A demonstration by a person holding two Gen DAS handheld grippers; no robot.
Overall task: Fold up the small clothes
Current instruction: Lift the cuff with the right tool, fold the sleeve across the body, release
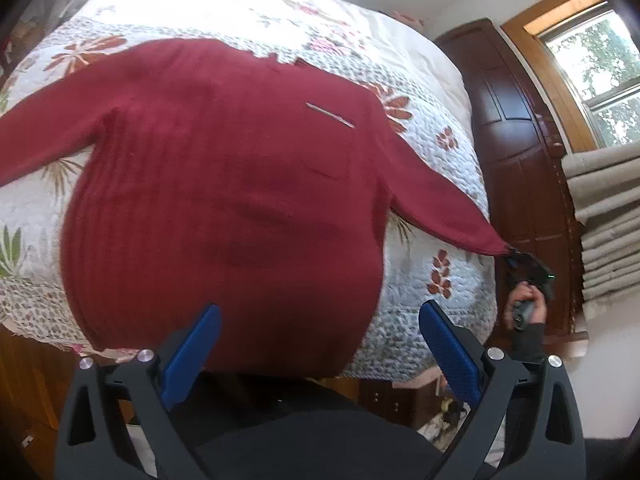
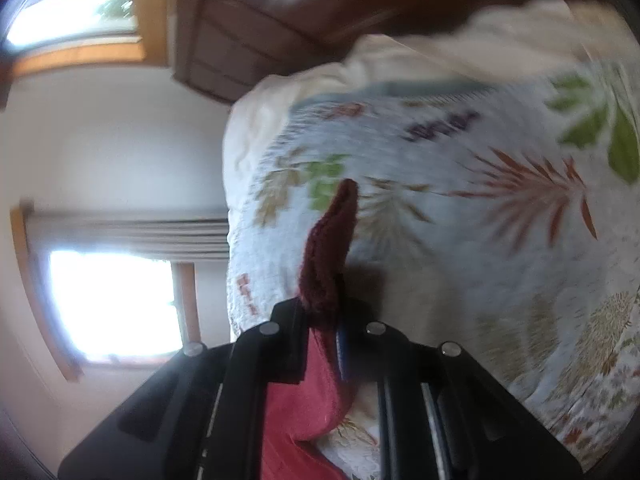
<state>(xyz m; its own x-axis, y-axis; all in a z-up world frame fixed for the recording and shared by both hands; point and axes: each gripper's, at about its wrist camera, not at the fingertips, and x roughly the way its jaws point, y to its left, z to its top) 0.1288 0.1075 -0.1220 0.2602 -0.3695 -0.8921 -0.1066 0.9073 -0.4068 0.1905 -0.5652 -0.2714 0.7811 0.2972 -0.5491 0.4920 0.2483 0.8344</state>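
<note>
While a dark red knitted sweater (image 1: pixel 224 184) lies spread flat on the floral quilt (image 1: pixel 436 184) of a bed, both sleeves extended outward, the left tool (image 1: pixel 320 344) hangs above the hem end of the garment with its two blue-padded fingers (image 1: pixel 192 356) spread wide apart and nothing between them. Seen from the left wrist, the body of the sweater fills the middle of the quilt, its hem reaching the near edge of the bed, and a thin pale sliver (image 1: pixel 330 115) lies on the fabric near the far shoulder. At the right of that view, the cuff of one sleeve (image 1: pixel 448 208) is drawn out past the side of the bed and ends in the right tool (image 1: pixel 516 258), which is gripped by a hand (image 1: pixel 524 308) in a dark sleeve. From the right wrist, the right tool (image 2: pixel 326 316) is pressed together on the cuff (image 2: pixel 328 252), whose ribbed edge stands up between the black jaws; more red fabric sits below, within the tool's frame. Behind the bed stand a dark wooden cabinet (image 1: pixel 516 120) and a window (image 1: pixel 596 80) with a wooden frame. The right wrist view is blurred.
</note>
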